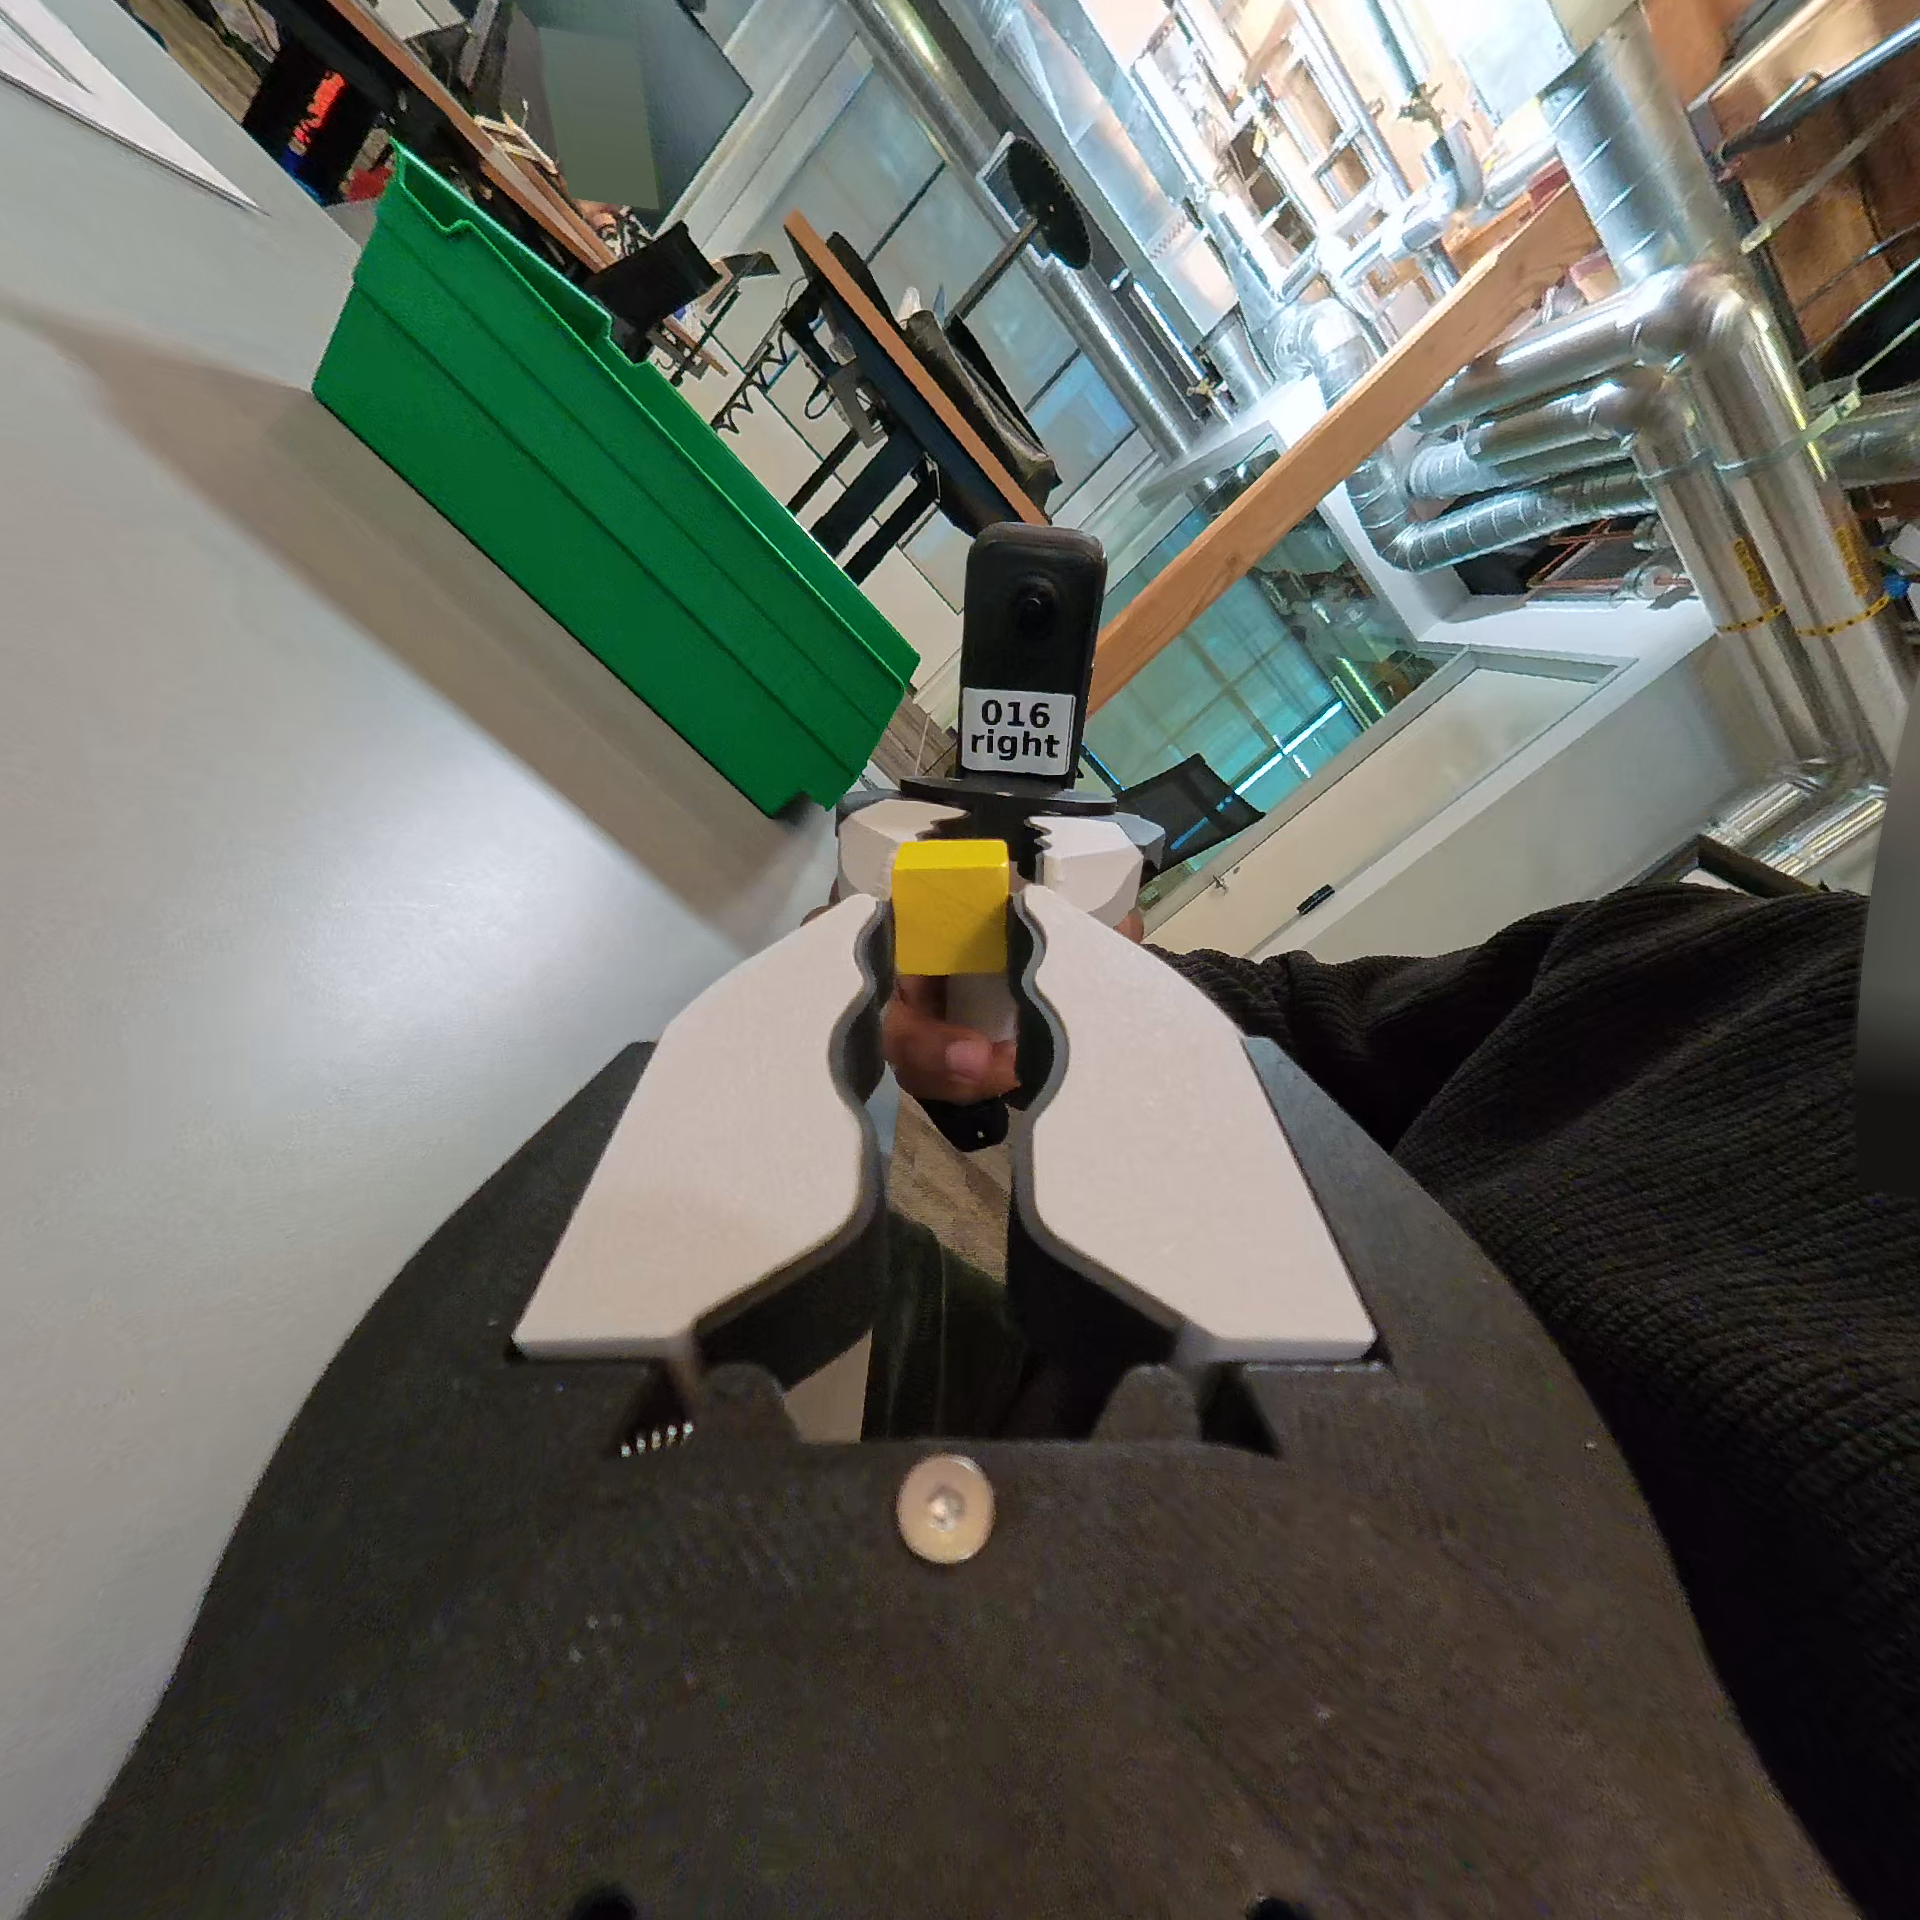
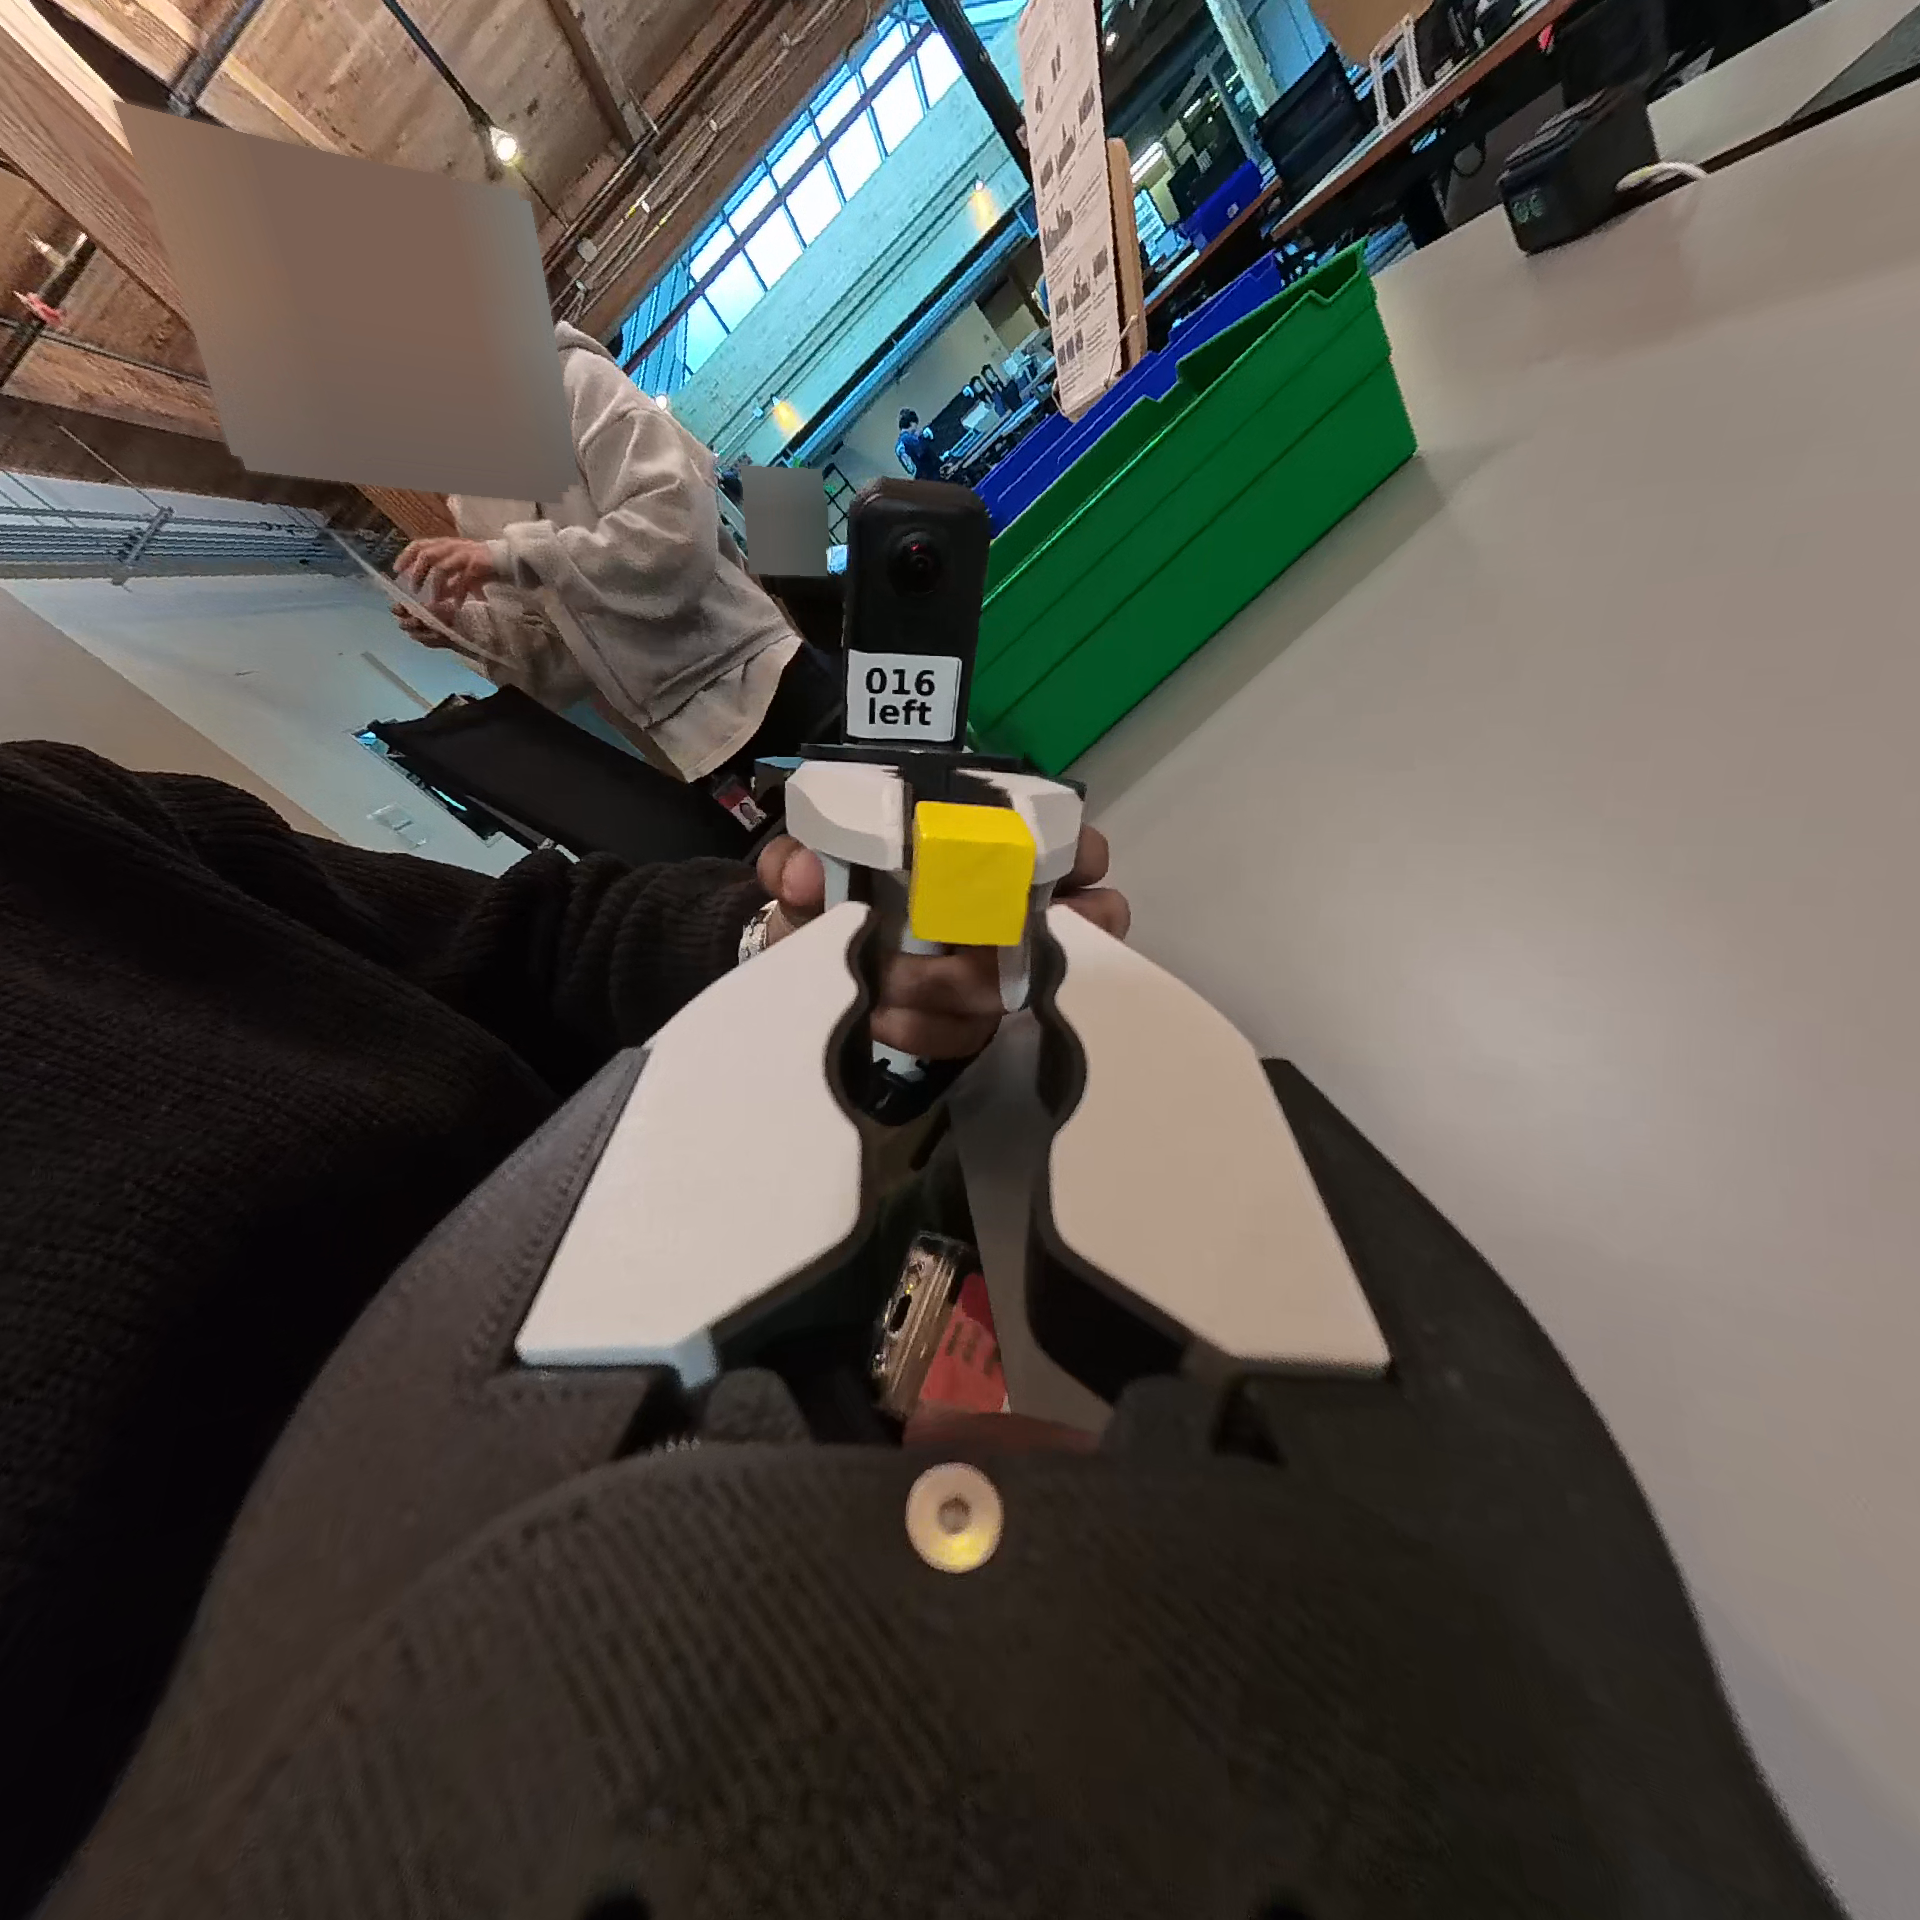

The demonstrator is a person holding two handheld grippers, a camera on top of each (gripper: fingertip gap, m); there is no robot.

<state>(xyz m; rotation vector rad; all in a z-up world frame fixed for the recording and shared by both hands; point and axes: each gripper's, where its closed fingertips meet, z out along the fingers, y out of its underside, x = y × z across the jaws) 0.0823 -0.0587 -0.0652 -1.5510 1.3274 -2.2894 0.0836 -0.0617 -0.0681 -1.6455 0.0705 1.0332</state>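
Note:
A yellow cube (image 1: 951, 909) sits between the tips of my left gripper (image 1: 951, 925), which is shut on it and holds it in the air beside the table edge. The right gripper faces it head-on; its white fingers (image 1: 1091, 868) flank the far side of the cube. In the right wrist view the cube (image 2: 971, 883) lies just past the tips of my right gripper (image 2: 956, 930), whose jaws stand a little wider than the cube, with a gap on the left side. The left gripper's fingers (image 2: 842, 821) clasp the cube from behind. A hand (image 2: 935, 997) holds the left gripper's handle.
A white table (image 1: 260, 935) runs along one side, also in the right wrist view (image 2: 1558, 831). A green bin (image 1: 582, 488) (image 2: 1195, 540) stands on it near the edge. A black device (image 2: 1579, 177) sits farther back. A person in a pale hoodie (image 2: 644, 582) stands nearby.

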